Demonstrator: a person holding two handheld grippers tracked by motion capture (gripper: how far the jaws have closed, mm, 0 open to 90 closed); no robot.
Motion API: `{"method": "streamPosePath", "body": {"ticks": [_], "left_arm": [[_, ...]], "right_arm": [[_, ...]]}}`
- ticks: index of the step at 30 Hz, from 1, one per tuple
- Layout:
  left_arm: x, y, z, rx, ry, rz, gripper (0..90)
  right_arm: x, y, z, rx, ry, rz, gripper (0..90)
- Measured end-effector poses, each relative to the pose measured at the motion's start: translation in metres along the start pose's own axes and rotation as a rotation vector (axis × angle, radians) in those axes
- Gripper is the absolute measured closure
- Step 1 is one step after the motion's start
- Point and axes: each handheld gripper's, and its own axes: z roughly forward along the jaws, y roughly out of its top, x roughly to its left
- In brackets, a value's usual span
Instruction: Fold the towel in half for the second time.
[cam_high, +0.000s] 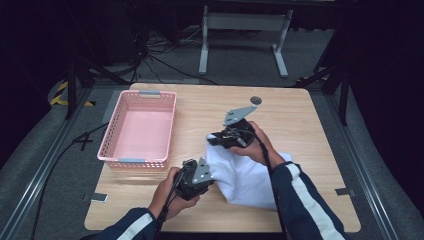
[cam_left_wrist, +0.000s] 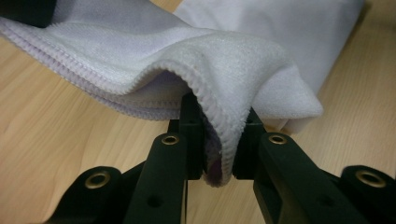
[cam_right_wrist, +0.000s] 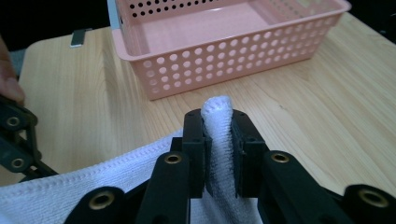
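A folded white towel (cam_high: 247, 175) lies on the wooden table (cam_high: 200, 105), right of centre near the front. My left gripper (cam_high: 206, 176) is shut on the towel's near left corner; in the left gripper view the stitched hem of the towel (cam_left_wrist: 224, 93) is pinched between the black pads (cam_left_wrist: 192, 135). My right gripper (cam_high: 216, 140) is shut on the far left corner, and the right gripper view shows the towel (cam_right_wrist: 218, 135) squeezed between its pads (cam_right_wrist: 194, 140). Both pinched corners are raised off the table.
An empty pink perforated basket (cam_high: 120, 152) stands on the table's left side, close to the towel's left edge; in the right gripper view the basket (cam_right_wrist: 224, 60) is just beyond the jaws. A small dark disc (cam_high: 255, 100) lies near the far edge.
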Motion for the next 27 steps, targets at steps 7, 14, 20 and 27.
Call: {"method": "streamPosePath", "body": {"ticks": [7,14,20,27], "left_arm": [[-0.014,0.048,0.021,0.052,-0.056,0.150,77.5],[-0.035,0.084,0.068,0.063,-0.134,0.218,75.0],[-0.043,0.091,0.091,0.008,-0.210,0.165,47.3],[-0.033,0.070,0.063,-0.061,-0.246,0.105,26.5]], "right_arm": [[-0.008,-0.027,-0.048,-0.043,-0.051,0.020,77.2],[-0.027,-0.088,-0.097,-0.044,-0.115,0.106,74.8],[-0.038,-0.138,-0.118,-0.023,-0.171,0.187,61.5],[-0.044,-0.188,-0.153,-0.021,-0.251,0.303,42.7]]}}
